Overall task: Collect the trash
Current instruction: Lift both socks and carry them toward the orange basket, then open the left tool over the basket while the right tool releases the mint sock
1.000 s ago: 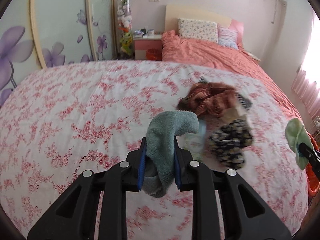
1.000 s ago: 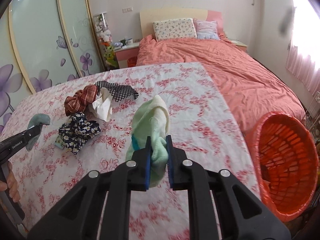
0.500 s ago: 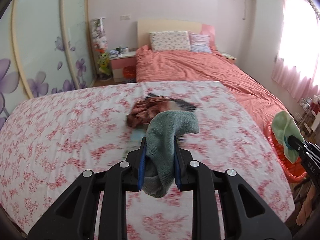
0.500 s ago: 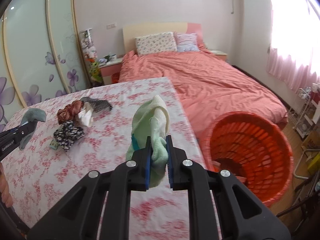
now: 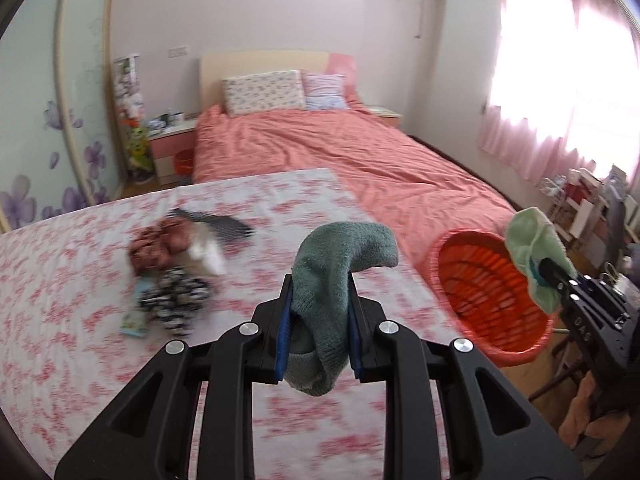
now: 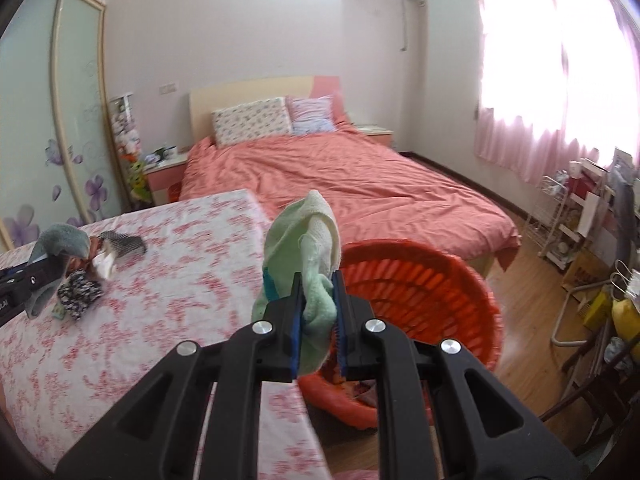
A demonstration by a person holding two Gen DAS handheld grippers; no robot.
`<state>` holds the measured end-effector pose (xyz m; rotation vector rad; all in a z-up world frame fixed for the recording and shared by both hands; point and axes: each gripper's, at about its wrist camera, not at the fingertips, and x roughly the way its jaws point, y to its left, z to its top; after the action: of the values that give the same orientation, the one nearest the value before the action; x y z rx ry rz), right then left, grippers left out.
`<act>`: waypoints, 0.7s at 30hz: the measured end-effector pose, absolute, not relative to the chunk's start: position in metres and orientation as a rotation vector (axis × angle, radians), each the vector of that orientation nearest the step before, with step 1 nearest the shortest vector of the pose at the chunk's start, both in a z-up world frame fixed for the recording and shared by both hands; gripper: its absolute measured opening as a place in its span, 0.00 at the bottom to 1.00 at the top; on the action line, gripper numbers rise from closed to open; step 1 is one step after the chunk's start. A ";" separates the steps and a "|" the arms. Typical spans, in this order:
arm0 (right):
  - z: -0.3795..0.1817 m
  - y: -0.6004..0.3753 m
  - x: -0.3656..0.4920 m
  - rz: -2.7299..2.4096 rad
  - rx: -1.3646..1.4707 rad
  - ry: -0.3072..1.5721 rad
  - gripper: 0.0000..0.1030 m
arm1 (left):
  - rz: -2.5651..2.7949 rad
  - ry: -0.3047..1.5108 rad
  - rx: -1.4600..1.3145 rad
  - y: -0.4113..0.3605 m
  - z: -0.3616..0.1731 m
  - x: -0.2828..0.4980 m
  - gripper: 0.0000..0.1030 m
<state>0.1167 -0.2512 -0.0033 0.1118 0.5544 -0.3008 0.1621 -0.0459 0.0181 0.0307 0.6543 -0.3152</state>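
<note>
The left gripper (image 5: 319, 322) was squeezed tight on a grey-green sock (image 5: 340, 276). The sock stuck up between the blue pads and its toe bent over toward 3 o'clock. The right gripper (image 6: 316, 312) was squeezed tight on a light green sock (image 6: 304, 248) with a white part near the top. In the left wrist view, the right gripper (image 5: 546, 270) showed at 3 o'clock, with its light green sock (image 5: 534, 240) in front of the far rim of the orange basket (image 5: 480, 276). In the right wrist view, the orange basket (image 6: 420, 292) was just behind the light green sock, low on the floor beside the tabletop (image 6: 160, 280). Something dark lay at the bottom of the basket, too hidden to tell what. The tabletop (image 5: 80, 280) had a white cloth with red flowers. A little pile of things (image 5: 176, 268) lay on it at about 10 o'clock from the left gripper, well apart from it. The pile was blurry, but it had a red-brown piece, a black and white flowery piece, a white piece and a dark checked piece. A bed (image 5: 340, 152) with a pink cover stood at 12 o'clock, past the tabletop.
</note>
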 end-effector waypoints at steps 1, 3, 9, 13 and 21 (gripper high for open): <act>-0.004 -0.258 0.115 -0.311 0.120 0.553 0.14 | -0.337 0.655 0.028 -0.055 0.018 0.162 0.23; -0.006 -0.270 0.111 -0.327 0.137 0.551 0.14 | -0.371 0.657 0.024 -0.069 0.017 0.163 0.23; -0.017 -0.302 0.105 -0.370 0.178 0.552 0.14 | -0.466 0.673 0.019 -0.114 0.010 0.167 0.23; -0.022 -0.324 0.101 -0.381 0.220 0.553 0.14 | -0.524 0.683 0.028 -0.144 0.003 0.170 0.23; -0.028 -0.356 0.104 -0.395 0.282 0.529 0.14 | -0.621 0.710 0.041 -0.197 -0.009 0.179 0.23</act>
<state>0.1036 -0.3559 -0.0282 0.2821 0.5291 -0.3948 0.1789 -0.1966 -0.0086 0.0414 0.7105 -0.6207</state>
